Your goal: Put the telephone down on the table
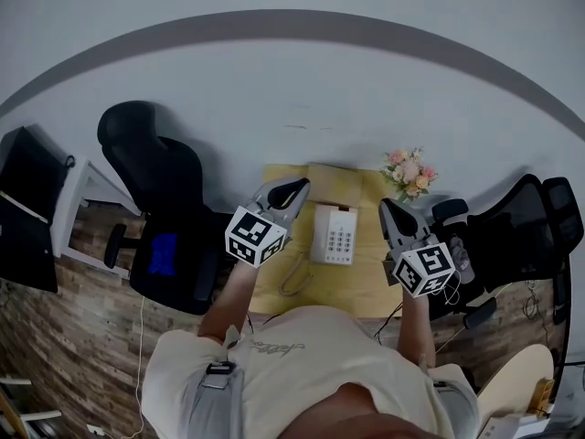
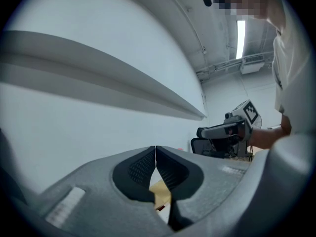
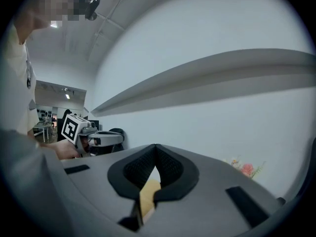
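On the yellow counter (image 1: 366, 282) the white keypad telephone (image 1: 335, 234) sits flat, left gripper (image 1: 297, 187) and right gripper (image 1: 385, 206) flanking it, fingers pressed together, empty: probably done, retreat next.

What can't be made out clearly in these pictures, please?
- Telephone: key labels and handset seating are too small to read in the head view.
- Table: near edge hidden by the person's shoulders in the head view; gripper views show only a sliver between the jaws.
- Flowers: small and blurred in the right gripper view.

Soft, even indoor light in all 3 views, bright ceiling lamp (image 2: 240, 33), weak shadows, strong fisheye bending, dark corners.
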A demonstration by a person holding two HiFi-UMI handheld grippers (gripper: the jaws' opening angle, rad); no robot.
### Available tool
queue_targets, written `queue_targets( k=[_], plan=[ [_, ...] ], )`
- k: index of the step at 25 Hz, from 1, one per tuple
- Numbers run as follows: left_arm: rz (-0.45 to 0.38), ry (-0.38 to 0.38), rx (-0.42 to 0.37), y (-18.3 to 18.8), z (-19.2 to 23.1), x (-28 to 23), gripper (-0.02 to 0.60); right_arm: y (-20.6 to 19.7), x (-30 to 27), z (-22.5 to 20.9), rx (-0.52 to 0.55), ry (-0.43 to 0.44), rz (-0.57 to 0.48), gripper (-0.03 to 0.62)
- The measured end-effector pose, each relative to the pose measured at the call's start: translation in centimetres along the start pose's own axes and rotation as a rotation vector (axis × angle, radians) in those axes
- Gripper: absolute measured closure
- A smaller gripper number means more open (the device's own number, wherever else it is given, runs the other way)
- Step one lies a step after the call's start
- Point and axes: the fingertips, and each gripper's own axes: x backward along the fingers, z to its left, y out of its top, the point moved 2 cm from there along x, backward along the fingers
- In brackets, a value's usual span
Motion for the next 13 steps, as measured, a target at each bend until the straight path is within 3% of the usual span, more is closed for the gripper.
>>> queue_targets(
  k=[13],
  plan=[
    [-0.003, 0.031, 0.022, -0.9, 0.8, 1.0, 0.563, -1.8, -0.1, -0.9, -0.018, -0.003, 0.039, 0.592]
  ],
)
